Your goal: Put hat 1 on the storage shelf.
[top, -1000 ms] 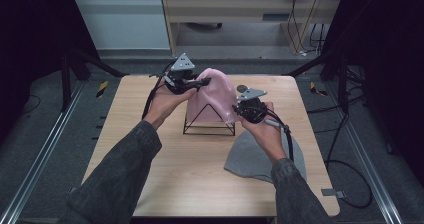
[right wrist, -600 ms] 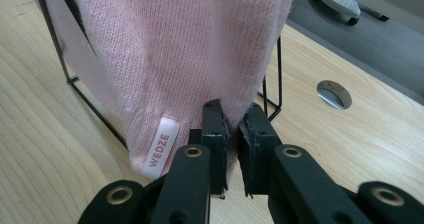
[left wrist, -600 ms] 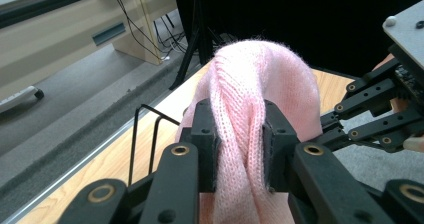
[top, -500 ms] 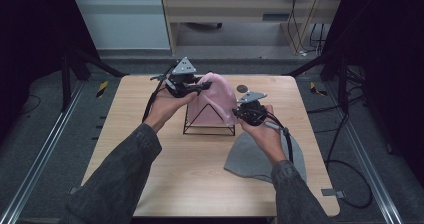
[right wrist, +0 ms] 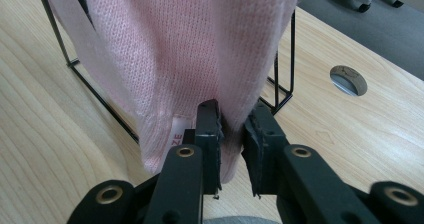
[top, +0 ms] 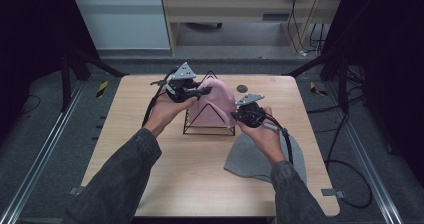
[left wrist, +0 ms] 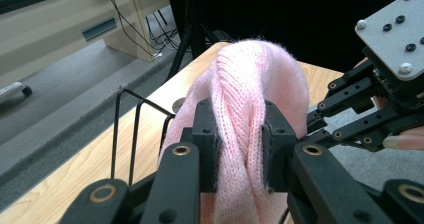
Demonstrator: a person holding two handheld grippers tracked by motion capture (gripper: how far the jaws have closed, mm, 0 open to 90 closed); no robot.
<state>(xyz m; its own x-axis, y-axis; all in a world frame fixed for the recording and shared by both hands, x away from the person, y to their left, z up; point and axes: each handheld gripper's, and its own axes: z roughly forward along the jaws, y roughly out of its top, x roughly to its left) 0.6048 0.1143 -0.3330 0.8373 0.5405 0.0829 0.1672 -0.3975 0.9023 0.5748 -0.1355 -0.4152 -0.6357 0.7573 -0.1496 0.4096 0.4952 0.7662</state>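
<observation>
A pink knitted hat (top: 215, 101) is draped over a black wire stand (top: 209, 130) in the middle of the table. My left gripper (left wrist: 239, 134) is at the hat's top left and is shut on a thick fold of the knit (left wrist: 250, 84). My right gripper (right wrist: 232, 124) is at the hat's lower right edge (right wrist: 175, 44). Its jaws have just been opening. The hem still hangs between them, and a thin gap shows at the right pad. In the high view the left gripper (top: 192, 91) and right gripper (top: 239, 115) flank the stand.
A grey knitted hat (top: 260, 159) lies flat on the wooden table (top: 150, 174) at the front right, under my right forearm. A round cable hole (top: 242, 88) sits behind the stand. Cables trail from both grippers. Dark frame posts stand at the table's sides.
</observation>
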